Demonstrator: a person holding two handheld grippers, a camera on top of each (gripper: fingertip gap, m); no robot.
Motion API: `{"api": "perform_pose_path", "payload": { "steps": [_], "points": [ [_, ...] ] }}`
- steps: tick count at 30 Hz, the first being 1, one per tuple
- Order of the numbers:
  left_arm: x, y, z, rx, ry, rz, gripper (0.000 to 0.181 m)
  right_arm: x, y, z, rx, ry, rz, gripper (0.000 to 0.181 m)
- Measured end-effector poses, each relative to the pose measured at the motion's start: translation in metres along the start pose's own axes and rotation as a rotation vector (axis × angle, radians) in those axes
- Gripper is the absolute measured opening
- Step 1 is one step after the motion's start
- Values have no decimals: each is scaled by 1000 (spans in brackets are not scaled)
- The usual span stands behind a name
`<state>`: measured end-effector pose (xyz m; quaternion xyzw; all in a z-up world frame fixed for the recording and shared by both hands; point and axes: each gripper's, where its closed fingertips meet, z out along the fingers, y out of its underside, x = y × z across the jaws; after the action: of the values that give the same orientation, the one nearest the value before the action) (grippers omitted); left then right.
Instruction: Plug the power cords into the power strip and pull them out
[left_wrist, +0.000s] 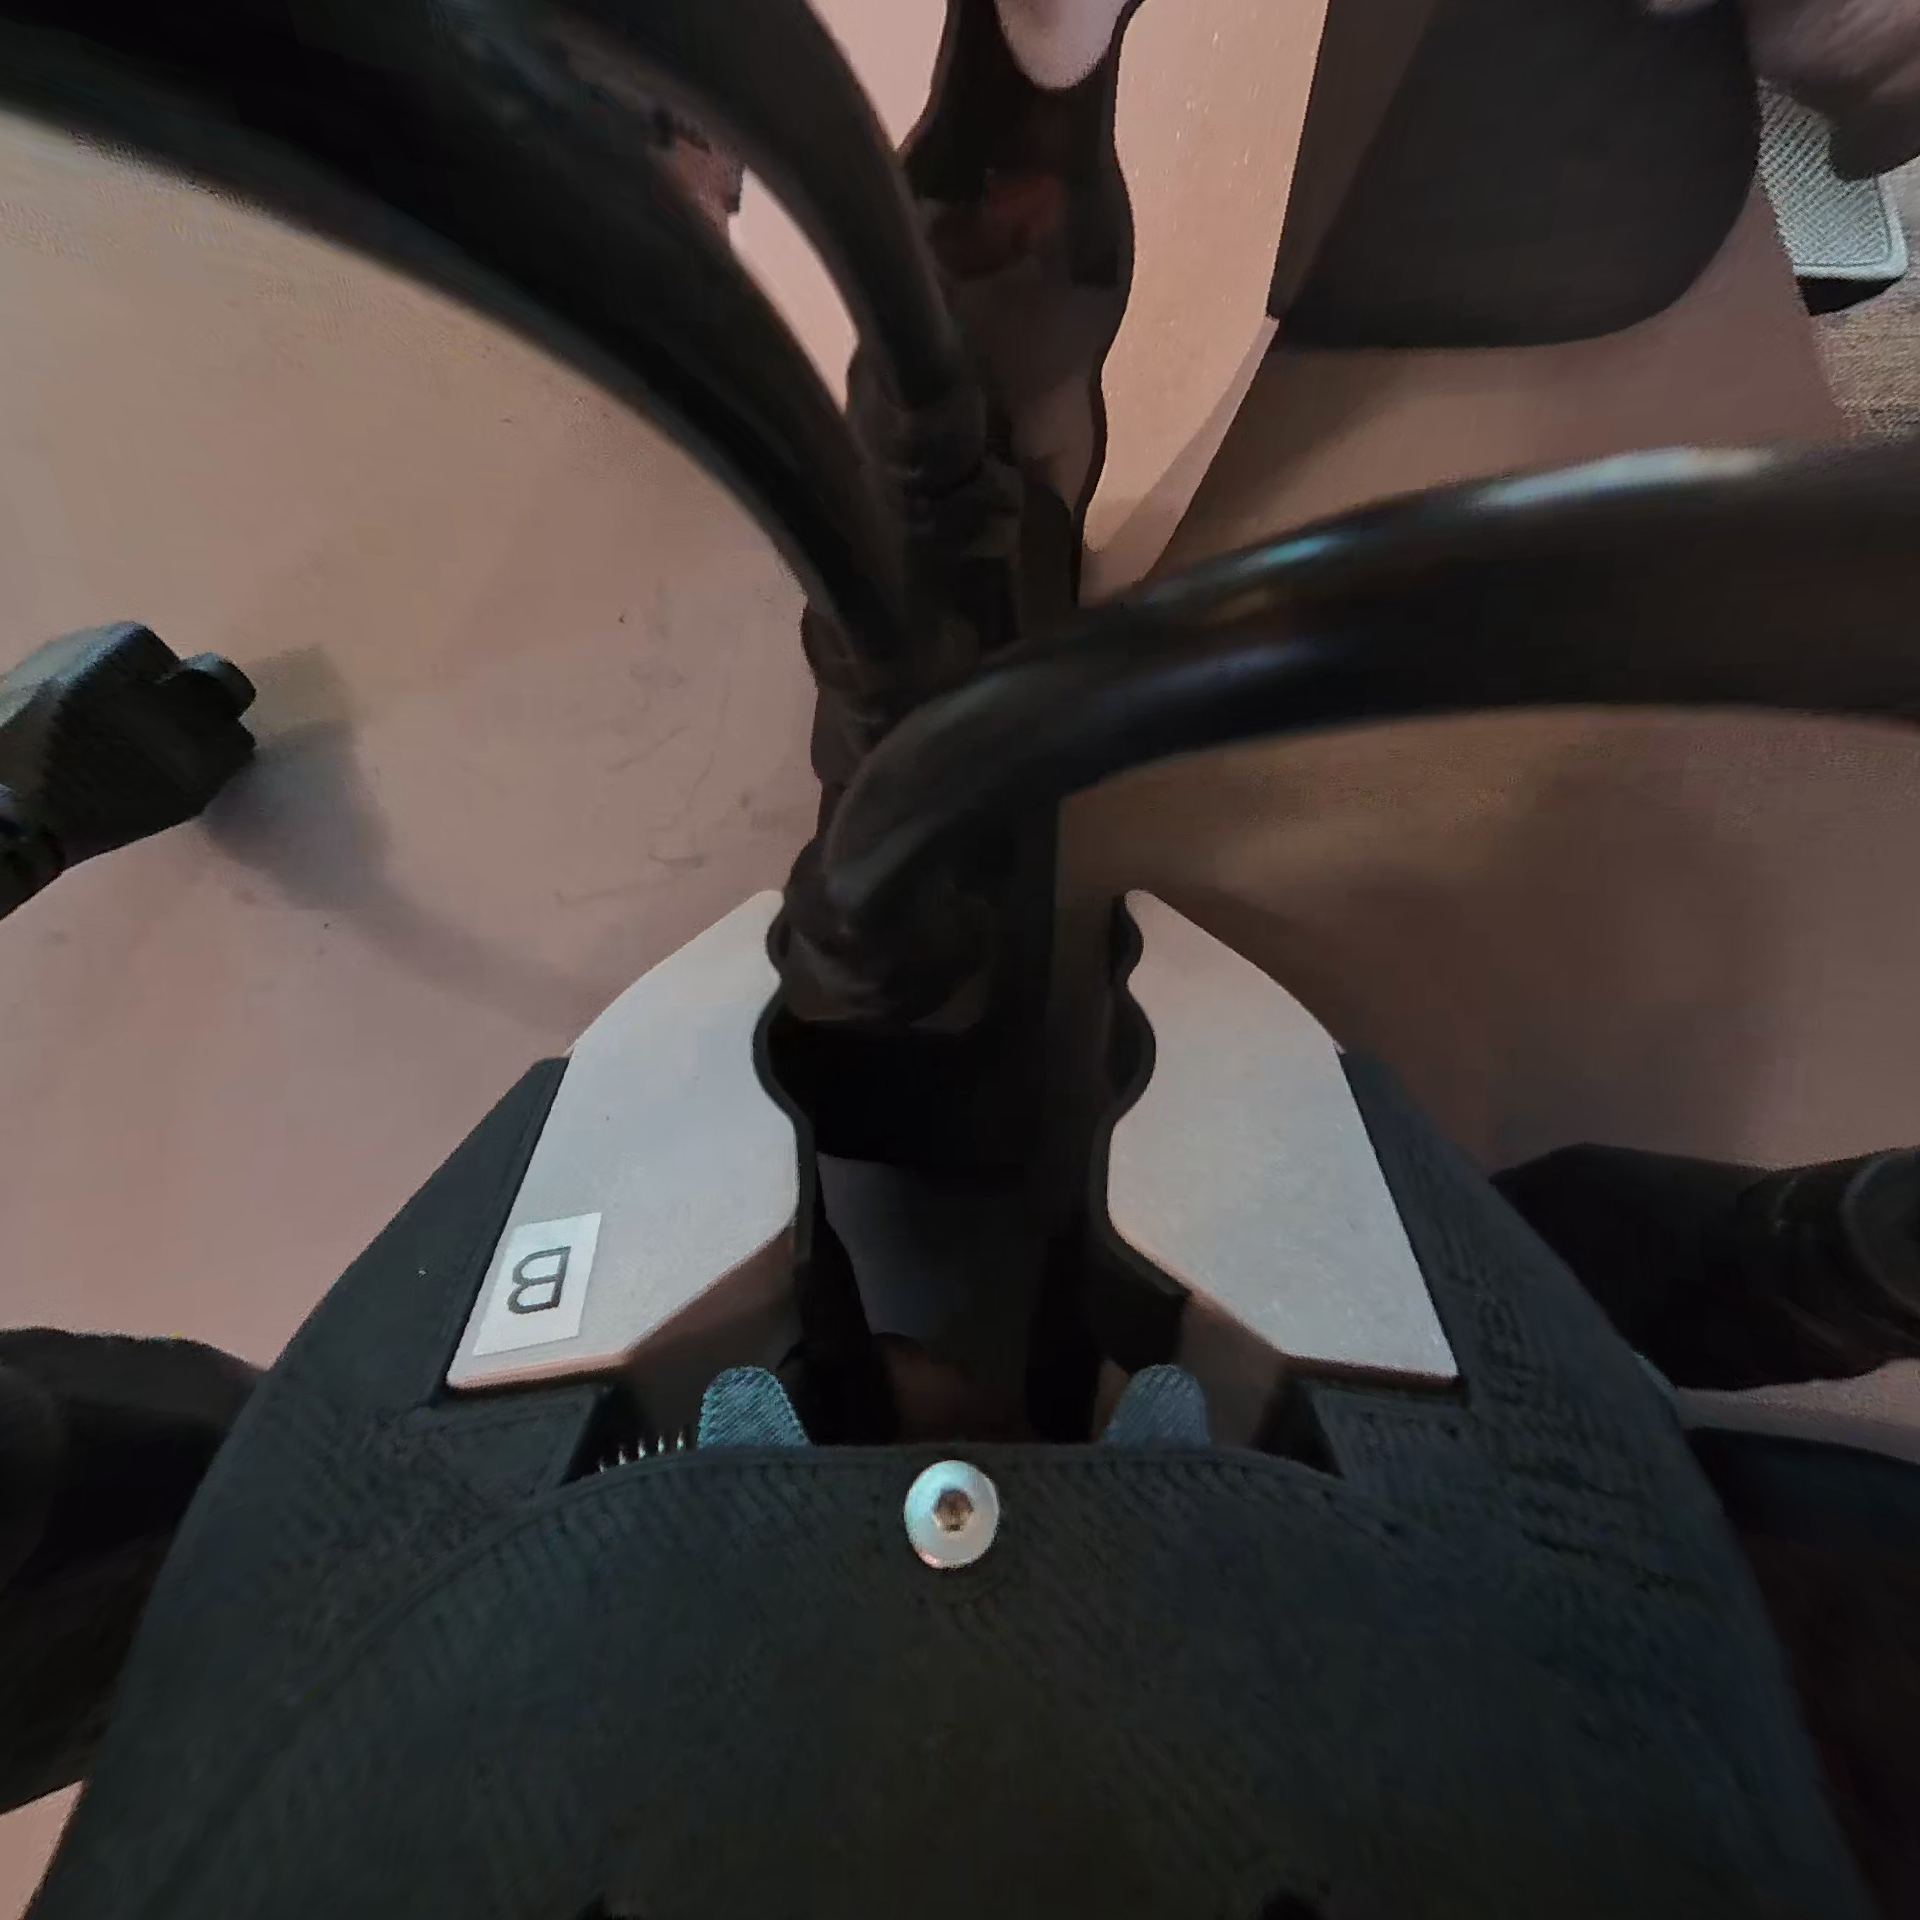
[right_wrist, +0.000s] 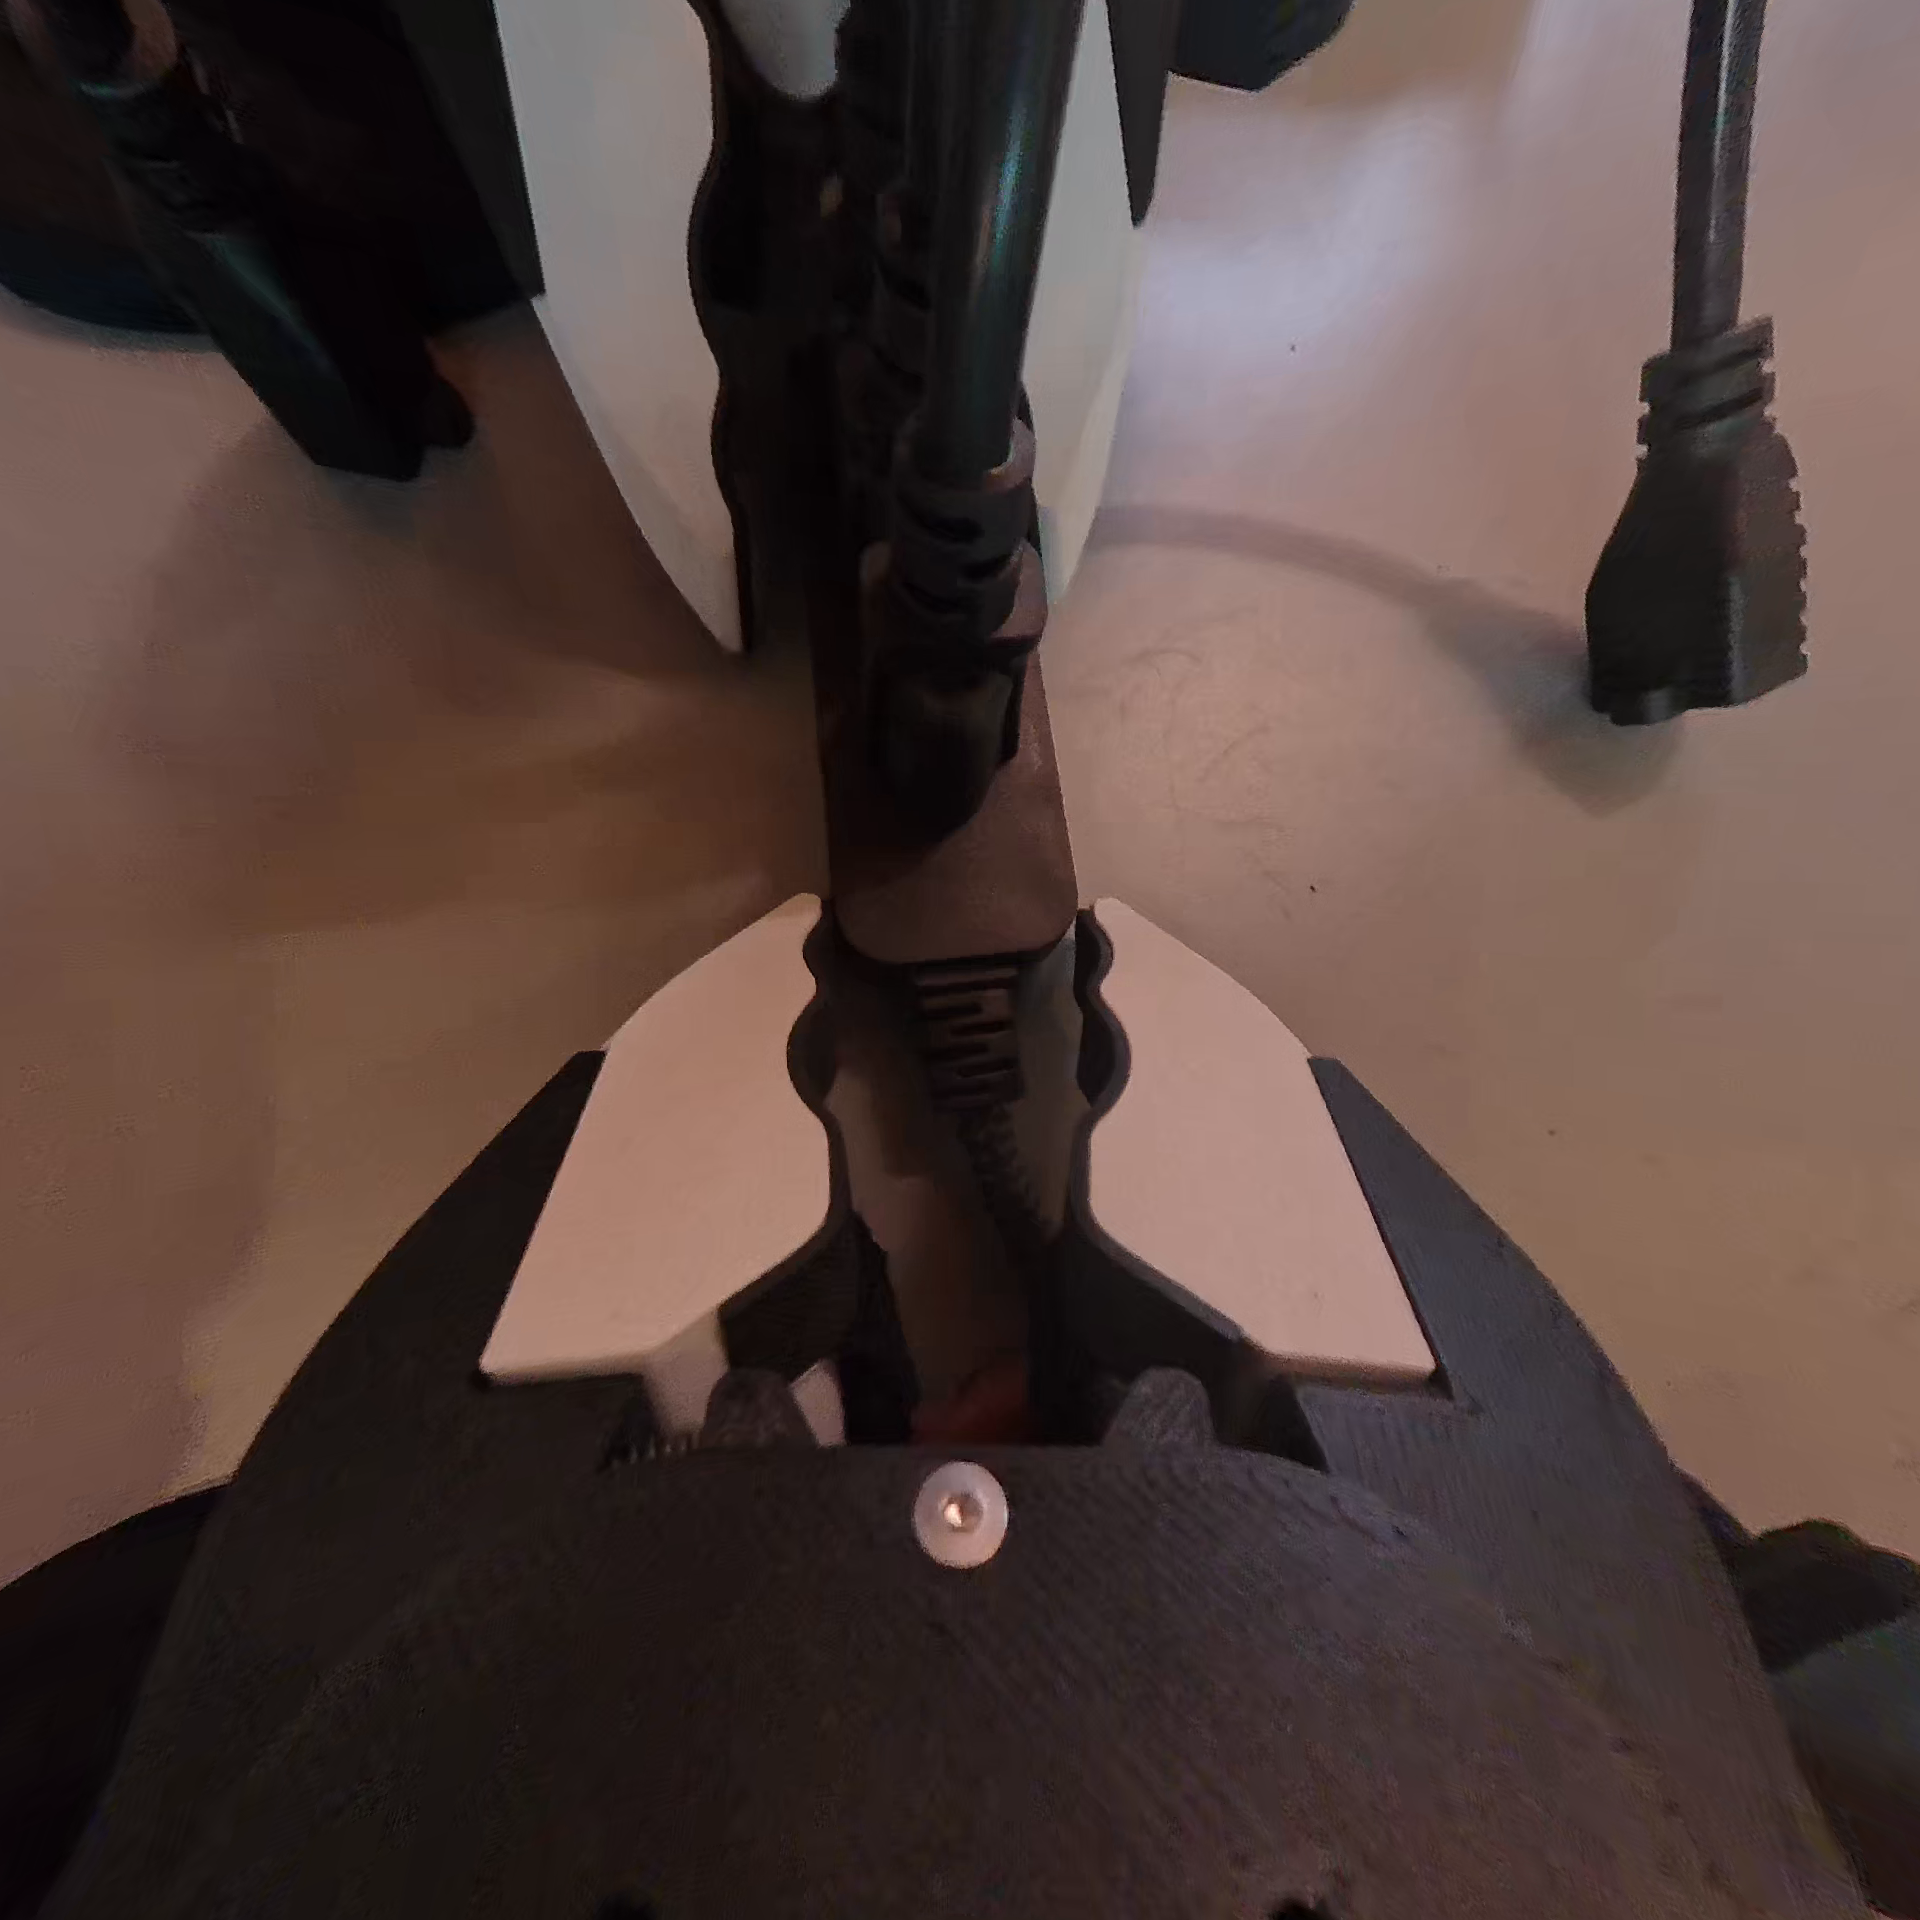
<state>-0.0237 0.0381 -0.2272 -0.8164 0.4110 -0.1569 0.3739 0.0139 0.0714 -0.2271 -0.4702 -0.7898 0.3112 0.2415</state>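
Cords are gripped on both sides, over a pale tabletop (right_wrist: 1351, 935). The left gripper (left_wrist: 951, 935) is closed narrowly on a black cord end (left_wrist: 883, 956) at its ribbed strain relief; the cable (left_wrist: 1351, 582) is bent off to the right from there. Beyond it, a second ribbed plug (left_wrist: 935, 468) with thick black cables (left_wrist: 520, 260) is seen, held between the far tips of the other gripper.

The right gripper (right_wrist: 951, 935) is closed narrowly on a dark plug body (right_wrist: 956, 852), its ribbed collar (right_wrist: 966, 1029) lying between the fingers. Straight ahead, the opposite gripper's white fingers (right_wrist: 644, 468) are clamped around another ribbed cord end (right_wrist: 956, 540).

A loose black plug (right_wrist: 1704, 582) is left on the table to the right, well apart. The power strip cannot be made out in either view.
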Motion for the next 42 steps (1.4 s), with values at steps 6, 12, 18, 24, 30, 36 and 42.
{"api": "perform_pose_path", "payload": {
  "steps": [6, 12, 18, 24, 30, 36, 42],
  "points": [
    [-5, -1, -2, 18, -34, -10, 89, 5, -9, -6, 69, 36, -3, 60],
    [-8, -18, -11, 147, -50, -25, 120, 28, -61, -46, 491, 138, 118, 120],
    [-7, -15, -10, 128, -44, -18, 114, 40, -64, -53, 551, 194, 165, 145],
    [-8, -18, -12, 152, -47, -33, 99, 25, -60, -38, 474, 173, 8, 129],
    [-9, -21, -15, 182, -36, -58, 92, 16, -62, -39, 494, 151, -82, 105],
    [-10, -20, -14, 172, -70, 0, 85, 11, -63, -41, 505, 113, -80, 75],
    [-6, -16, -9, 131, -61, 39, 68, -2, -58, -27, 420, -8, 49, 60]
  ]
}}
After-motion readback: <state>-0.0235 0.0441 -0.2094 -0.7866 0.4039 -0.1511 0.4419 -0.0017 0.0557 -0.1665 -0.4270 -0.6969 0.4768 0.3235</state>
